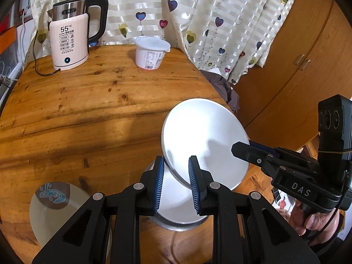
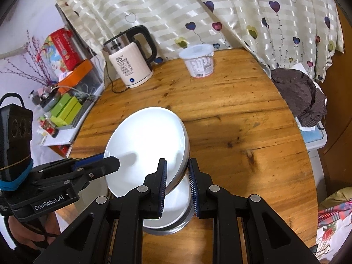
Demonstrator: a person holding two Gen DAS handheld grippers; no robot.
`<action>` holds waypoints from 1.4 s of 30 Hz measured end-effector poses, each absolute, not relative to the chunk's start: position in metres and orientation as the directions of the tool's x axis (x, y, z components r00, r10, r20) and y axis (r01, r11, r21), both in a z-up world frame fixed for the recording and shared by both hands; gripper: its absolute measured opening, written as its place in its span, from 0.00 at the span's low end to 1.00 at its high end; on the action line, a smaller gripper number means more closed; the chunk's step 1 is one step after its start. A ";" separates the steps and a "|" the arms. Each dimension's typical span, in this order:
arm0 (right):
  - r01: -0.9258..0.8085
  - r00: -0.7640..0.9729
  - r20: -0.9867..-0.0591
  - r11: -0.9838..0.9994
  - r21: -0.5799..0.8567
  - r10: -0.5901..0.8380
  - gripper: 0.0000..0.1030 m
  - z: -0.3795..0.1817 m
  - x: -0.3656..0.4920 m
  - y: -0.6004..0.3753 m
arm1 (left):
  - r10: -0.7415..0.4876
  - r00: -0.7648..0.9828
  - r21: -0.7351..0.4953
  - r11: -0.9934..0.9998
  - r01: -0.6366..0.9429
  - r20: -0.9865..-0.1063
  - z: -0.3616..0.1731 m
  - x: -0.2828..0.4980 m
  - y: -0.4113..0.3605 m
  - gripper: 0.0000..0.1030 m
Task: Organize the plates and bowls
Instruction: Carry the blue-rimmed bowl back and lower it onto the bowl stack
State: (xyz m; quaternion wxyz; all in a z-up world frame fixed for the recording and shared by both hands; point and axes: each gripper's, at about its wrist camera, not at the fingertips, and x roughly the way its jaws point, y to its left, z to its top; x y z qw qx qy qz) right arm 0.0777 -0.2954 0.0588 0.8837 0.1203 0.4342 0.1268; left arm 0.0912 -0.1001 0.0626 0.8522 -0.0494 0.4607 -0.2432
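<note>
Wooden worktop (image 1: 88, 110): both my grippers, left (image 1: 176, 183) and right (image 2: 177, 187), clench one white plate (image 1: 204, 140), carrying; next, set it on the glass plate (image 1: 50, 211).

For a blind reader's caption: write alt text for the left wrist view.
Two grippers hold a tilted white plate by opposite edges above a metal bowl on a round wooden table: the left gripper near, the right gripper from the right. A kettle and white tub stand behind; a patterned plate lies lower left.
</note>
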 end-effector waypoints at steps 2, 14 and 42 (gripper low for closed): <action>-0.123 0.589 -0.737 0.937 0.326 0.333 0.19 0.059 0.075 -0.294 | -0.458 0.457 -0.309 0.878 0.366 -0.762 0.062 0.088 -0.098 0.23; -0.127 0.552 -0.753 0.928 0.349 0.359 0.19 0.044 0.067 -0.289 | -0.441 0.436 -0.309 0.887 0.342 -0.784 0.048 0.073 -0.092 0.23; -0.116 0.460 -0.799 0.919 0.378 0.387 0.19 0.014 0.068 -0.287 | -0.403 0.382 -0.301 0.905 0.300 -0.832 0.023 0.070 -0.093 0.23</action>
